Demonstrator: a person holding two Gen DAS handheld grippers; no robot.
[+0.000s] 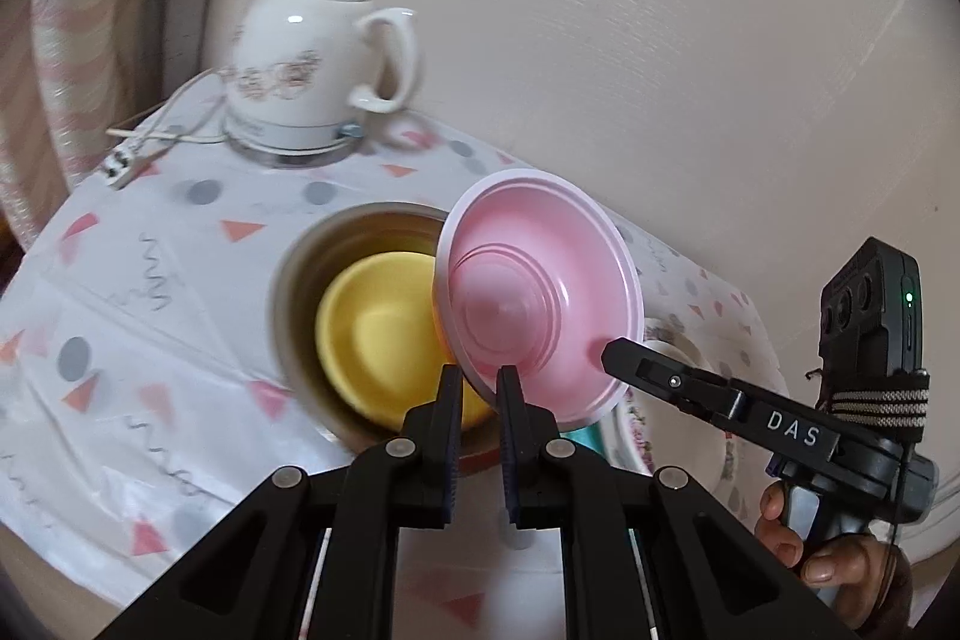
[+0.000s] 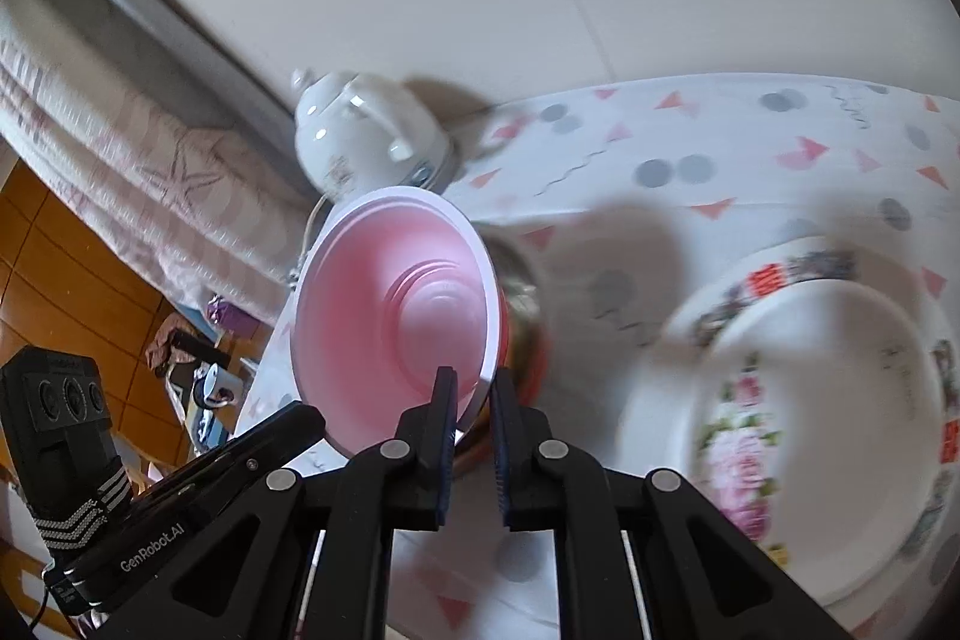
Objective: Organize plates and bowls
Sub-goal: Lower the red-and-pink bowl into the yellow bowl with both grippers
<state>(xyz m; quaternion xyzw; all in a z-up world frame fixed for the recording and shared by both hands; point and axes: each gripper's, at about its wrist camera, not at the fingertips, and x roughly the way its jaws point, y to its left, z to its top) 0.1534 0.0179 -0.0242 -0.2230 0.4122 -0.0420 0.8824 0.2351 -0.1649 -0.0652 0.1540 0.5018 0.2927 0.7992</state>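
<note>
Notably, left wrist view alone shows yellow bowl (image 1: 384, 334) nested inside a larger metal bowl (image 1: 312, 256) on the patterned tablecloth (image 1: 150, 280), plus a white power strip (image 1: 123, 163) and cord beside the white kettle (image 1: 318, 64). Also shows right gripper (image 1: 606, 353) from the side, a hand (image 1: 822, 562) on its grip, fingertip touching the inside of the pink bowl (image 1: 528, 292).

Right wrist view alone shows floral plate (image 2: 828, 400) to the right on the cloth, blurred, with a curtain (image 2: 120, 172) and wooden floor (image 2: 54, 244) at left. Kettle (image 2: 360, 136) seen behind pink bowl (image 2: 384, 328); left gripper (image 2: 312, 418) enters from lower left at the bowl's rim.

Left gripper (image 1: 480, 376): jaws nearly shut, clamped on the pink bowl's rim. Right gripper (image 2: 474, 379): jaws likewise nearly shut, pinching the opposite part of the same rim.

Pink bowl held off the table, tilted on edge, just beside and partly over the metal bowl, mouth facing the right gripper
</note>
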